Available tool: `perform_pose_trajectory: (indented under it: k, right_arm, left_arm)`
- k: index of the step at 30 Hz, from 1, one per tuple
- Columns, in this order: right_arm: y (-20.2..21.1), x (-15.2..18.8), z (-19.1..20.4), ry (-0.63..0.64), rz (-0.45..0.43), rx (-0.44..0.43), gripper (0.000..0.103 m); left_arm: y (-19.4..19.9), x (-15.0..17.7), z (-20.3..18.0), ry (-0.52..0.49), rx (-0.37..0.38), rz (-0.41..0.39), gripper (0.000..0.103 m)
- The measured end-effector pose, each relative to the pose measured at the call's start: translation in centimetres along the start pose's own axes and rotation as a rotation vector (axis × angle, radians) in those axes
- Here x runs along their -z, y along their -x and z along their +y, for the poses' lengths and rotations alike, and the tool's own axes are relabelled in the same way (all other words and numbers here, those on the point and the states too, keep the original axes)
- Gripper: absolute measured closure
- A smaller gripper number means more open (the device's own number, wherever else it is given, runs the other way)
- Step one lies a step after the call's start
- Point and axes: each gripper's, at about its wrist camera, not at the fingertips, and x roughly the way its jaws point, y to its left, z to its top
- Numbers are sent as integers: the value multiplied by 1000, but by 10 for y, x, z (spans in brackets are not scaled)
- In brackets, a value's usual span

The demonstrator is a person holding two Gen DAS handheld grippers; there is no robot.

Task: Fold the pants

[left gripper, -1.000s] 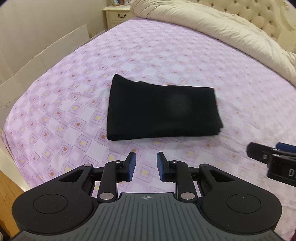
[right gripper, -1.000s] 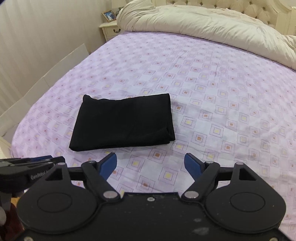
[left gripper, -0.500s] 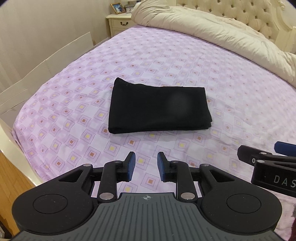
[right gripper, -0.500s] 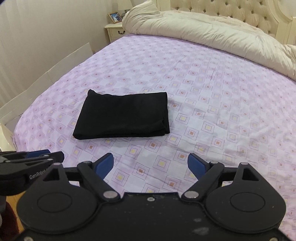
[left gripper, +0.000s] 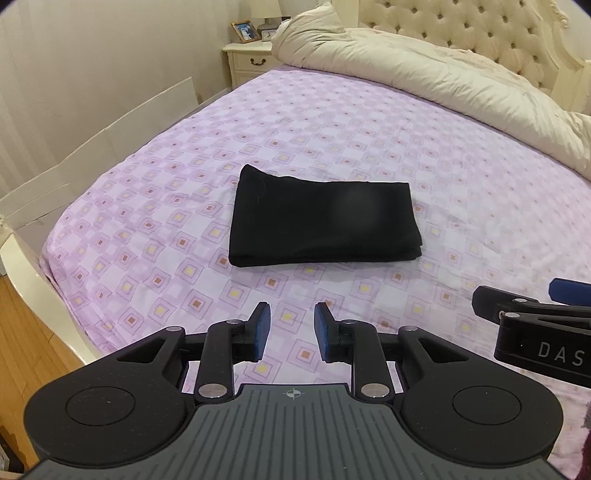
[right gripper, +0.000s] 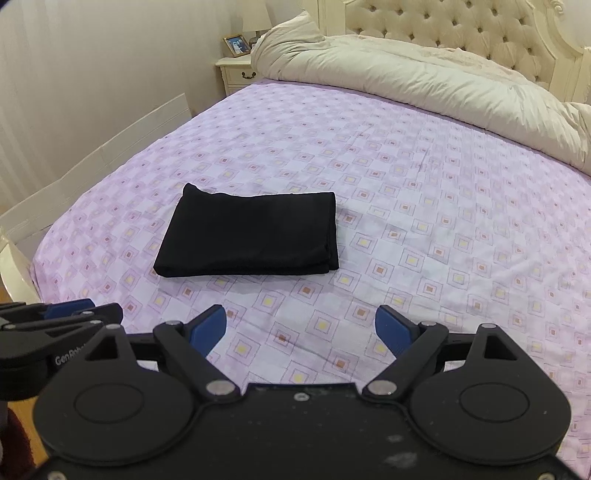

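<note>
The black pants (left gripper: 321, 221) lie folded into a flat rectangle on the purple patterned bed sheet (left gripper: 461, 177); they also show in the right wrist view (right gripper: 251, 236). My left gripper (left gripper: 291, 325) is open with a narrow gap, empty, held back from the pants' near edge. My right gripper (right gripper: 300, 325) is wide open and empty, also back from the pants. Each gripper shows at the edge of the other's view: the right one (left gripper: 535, 314) and the left one (right gripper: 62, 314).
A cream duvet (right gripper: 424, 77) is bunched at the head of the bed by the tufted headboard (right gripper: 461, 33). A nightstand (left gripper: 251, 62) with a photo frame stands at the far left. White boards (left gripper: 110, 136) lean by the wall. The wood floor (left gripper: 22, 350) lies past the bed's corner.
Both grippers have drawn back and up from the folded pants, which look smaller and farther now. The pants have not moved. The gripper openings are unchanged.
</note>
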Motion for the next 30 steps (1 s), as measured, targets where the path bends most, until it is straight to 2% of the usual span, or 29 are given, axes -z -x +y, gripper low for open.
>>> perform_pose_trajectory:
  k: [30]
  right_arm:
    - [17, 15, -15, -10, -29, -10, 11]
  left_arm:
    - [27, 19, -23, -35, -5, -55, 77]
